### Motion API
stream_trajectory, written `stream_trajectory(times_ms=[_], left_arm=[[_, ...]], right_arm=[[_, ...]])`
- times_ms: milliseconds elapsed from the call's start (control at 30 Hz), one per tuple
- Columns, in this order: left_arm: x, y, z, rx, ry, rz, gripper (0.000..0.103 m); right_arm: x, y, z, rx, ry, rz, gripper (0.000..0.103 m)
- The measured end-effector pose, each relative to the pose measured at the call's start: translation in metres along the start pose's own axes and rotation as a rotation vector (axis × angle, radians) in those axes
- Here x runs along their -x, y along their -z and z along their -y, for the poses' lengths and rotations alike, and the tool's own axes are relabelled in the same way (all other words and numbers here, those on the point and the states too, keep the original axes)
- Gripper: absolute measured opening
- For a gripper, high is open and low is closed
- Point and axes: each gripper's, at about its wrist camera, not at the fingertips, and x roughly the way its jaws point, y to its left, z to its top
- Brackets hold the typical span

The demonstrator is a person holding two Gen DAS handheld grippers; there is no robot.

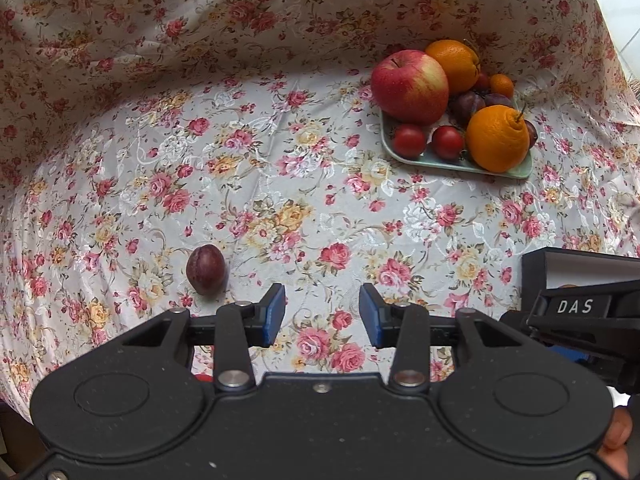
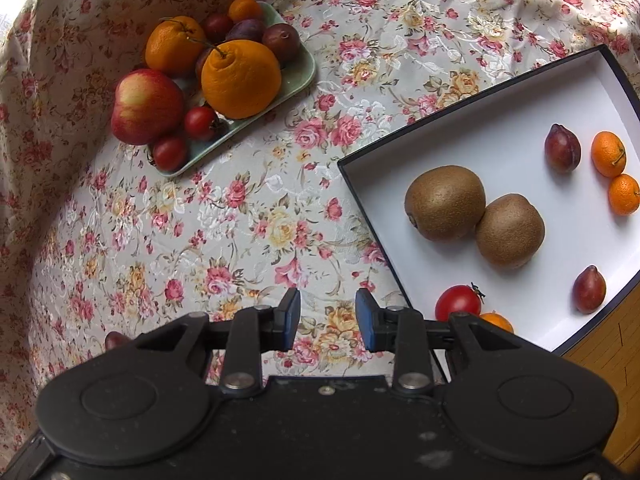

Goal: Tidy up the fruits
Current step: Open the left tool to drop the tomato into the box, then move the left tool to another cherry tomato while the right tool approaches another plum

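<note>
Beside left gripper (image 1: 322,316), lone plum (image 1: 205,269)

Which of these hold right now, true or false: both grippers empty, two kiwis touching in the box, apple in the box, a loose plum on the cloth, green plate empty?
1. The left gripper and right gripper are open and empty. True.
2. Two kiwis touch in the white box. True.
3. The apple is in the box. False: it sits on the green plate.
4. A loose plum lies on the floral cloth. True.
5. The plate is empty. False: it holds several fruits.
</note>
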Motion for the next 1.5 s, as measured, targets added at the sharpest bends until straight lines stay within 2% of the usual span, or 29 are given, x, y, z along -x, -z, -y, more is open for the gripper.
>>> stream_trajectory(times_ms=[233, 467, 567, 700, 933, 1200, 1300, 1400, 1500], left_arm=[[-0.002, -0.003, -0.048, 0.072, -0.028, -0.003, 0.05], [-0.006, -0.006, -0.093, 0.123, -0.069, -0.008, 0.05], [-0.012, -0.002, -0.109, 0.132, -0.079, -0.03, 0.05], [-0.022, 0.014, -0.123, 0.126, -0.054, -0.083, 0.05], [-0.028, 0.048, -0.121, 0.064, -0.021, -0.128, 0.05], [-0.027, 0.069, -0.107, 0.036, 0.037, -0.113, 0.051], [-0.03, 0.071, -0.1, 0.03, 0.033, -0.111, 0.051], [-0.037, 0.072, -0.093, 0.025, -0.001, -0.111, 0.051], [-0.044, 0.073, -0.089, 0.022, -0.013, -0.113, 0.054]], right_arm=[[-0.011, 0.024, -0.055, 0.127, -0.021, -0.019, 0.034], [-0.026, 0.043, -0.093, 0.219, -0.03, -0.06, 0.033], [-0.03, 0.047, -0.104, 0.232, -0.029, -0.066, 0.033], [-0.031, 0.053, -0.114, 0.227, -0.036, -0.07, 0.033], [-0.027, 0.056, -0.129, 0.208, -0.081, -0.067, 0.033], [-0.021, 0.052, -0.13, 0.159, -0.112, -0.048, 0.033], [-0.02, 0.051, -0.128, 0.155, -0.096, -0.035, 0.033], [-0.019, 0.05, -0.124, 0.152, -0.093, -0.033, 0.033], [-0.019, 0.048, -0.122, 0.15, -0.094, -0.032, 0.033]])
